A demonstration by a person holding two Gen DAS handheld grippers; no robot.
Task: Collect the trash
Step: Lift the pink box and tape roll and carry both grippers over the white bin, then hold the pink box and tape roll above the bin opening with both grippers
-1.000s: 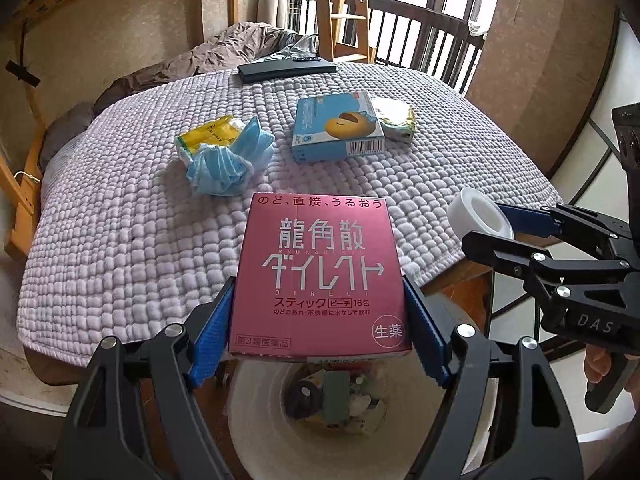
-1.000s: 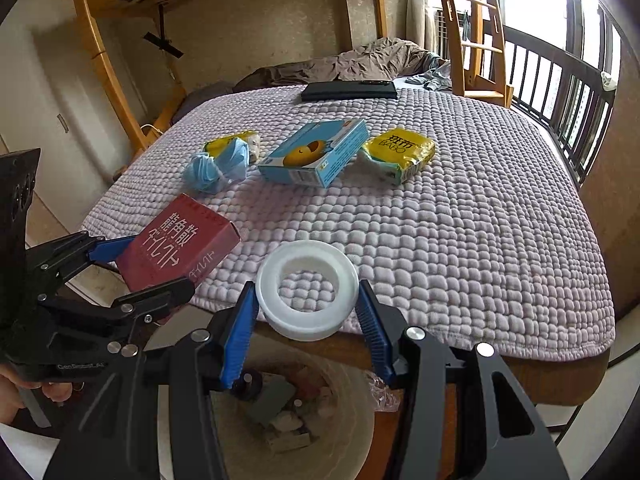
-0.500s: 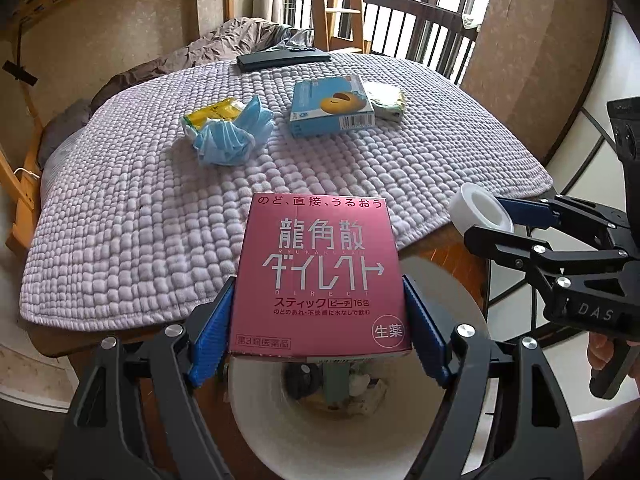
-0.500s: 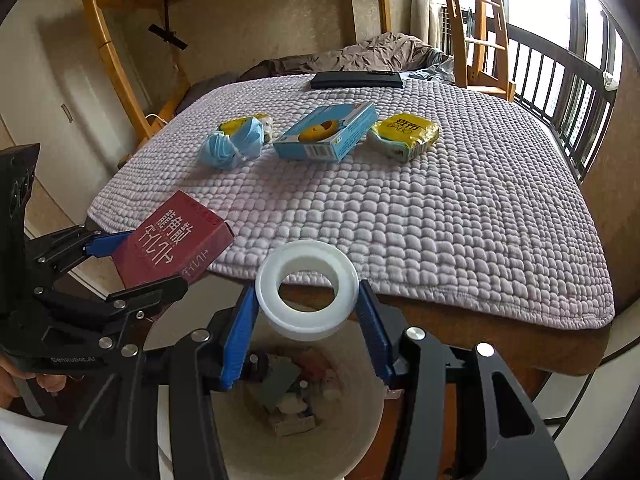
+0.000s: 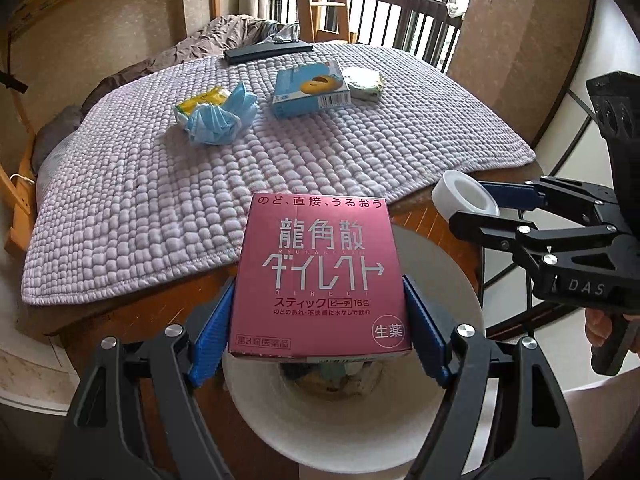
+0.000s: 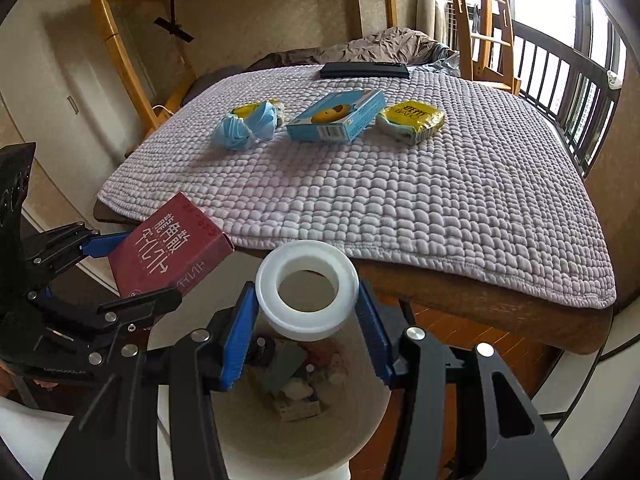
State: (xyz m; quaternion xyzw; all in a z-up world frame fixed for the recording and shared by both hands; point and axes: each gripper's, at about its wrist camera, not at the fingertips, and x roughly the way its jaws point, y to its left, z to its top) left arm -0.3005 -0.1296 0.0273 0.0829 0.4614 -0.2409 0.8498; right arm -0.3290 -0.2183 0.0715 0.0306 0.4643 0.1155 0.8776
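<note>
Left wrist view
Left claw point(image 5: 318, 314): closed on pink medicine box point(image 5: 320, 280), blue pads pressed against both long sides; box held flat, printed face up.
Box position: held over the mouth of the white bin point(image 5: 348, 420), front half reaching toward the bed edge.
Bin contents: mixed scraps seen under the box, too hidden to name.
Right claw point(image 5: 476, 204): seen at right, clamped on white tape roll point(image 5: 466, 198), beside the bin rim.
Bed point(image 5: 120, 208): covered by lilac quilted pad; blue face mask point(image 5: 218, 122) lies on it against a yellow packet point(image 5: 198, 100); light blue snack box point(image 5: 310, 88) touches a pale wrapped packet point(image 5: 364, 82); black flat device point(image 5: 266, 50) at far edge.

Right wrist view
Right claw point(image 6: 306, 316): closed on white tape roll point(image 6: 306, 290), roll lying flat with hole facing up, pads on its outer wall.
Roll position: held above the white bin point(image 6: 360, 440) opening, just off the bed edge.
Left claw point(image 6: 132, 268): at left, gripping the pink medicine box point(image 6: 168, 246), tilted, near the bin rim.
Bed point(image 6: 400, 200): face mask point(image 6: 244, 128), snack box point(image 6: 336, 116) and yellow packet point(image 6: 412, 118) left in a row, well apart from both claws.
</note>
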